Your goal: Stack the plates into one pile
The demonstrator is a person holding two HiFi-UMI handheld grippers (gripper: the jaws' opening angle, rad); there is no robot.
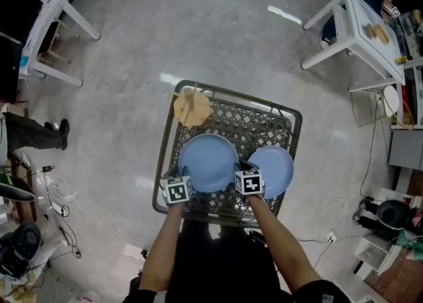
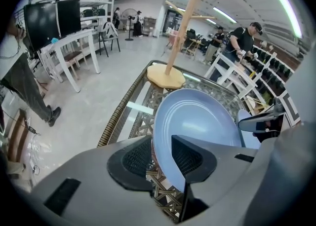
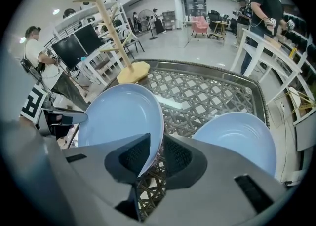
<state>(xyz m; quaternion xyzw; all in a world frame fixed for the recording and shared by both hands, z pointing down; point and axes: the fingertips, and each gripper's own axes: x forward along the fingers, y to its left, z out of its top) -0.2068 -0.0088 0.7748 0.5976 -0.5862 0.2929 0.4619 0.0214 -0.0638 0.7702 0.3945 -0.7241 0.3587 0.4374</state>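
Got the rim of the bigger plate [image 1: 206, 161] loose between the parted jaws of the left gripper [image 2: 161, 157] and pinched in the jaws of the right gripper [image 3: 157, 156], with the smaller plate [image 1: 281, 166] flat on the table [image 1: 264, 120] just right of those, so probably a short hop rightward.

Side by side on dark lattice-top table [image 1: 264, 123]: big round blue plate [image 1: 208, 159], smaller round blue plate [image 1: 279, 166] | left gripper [image 1: 184, 178], right gripper [image 1: 245, 167] at big plate's near rim | pale wooden peg stand [image 1: 192, 107] behind
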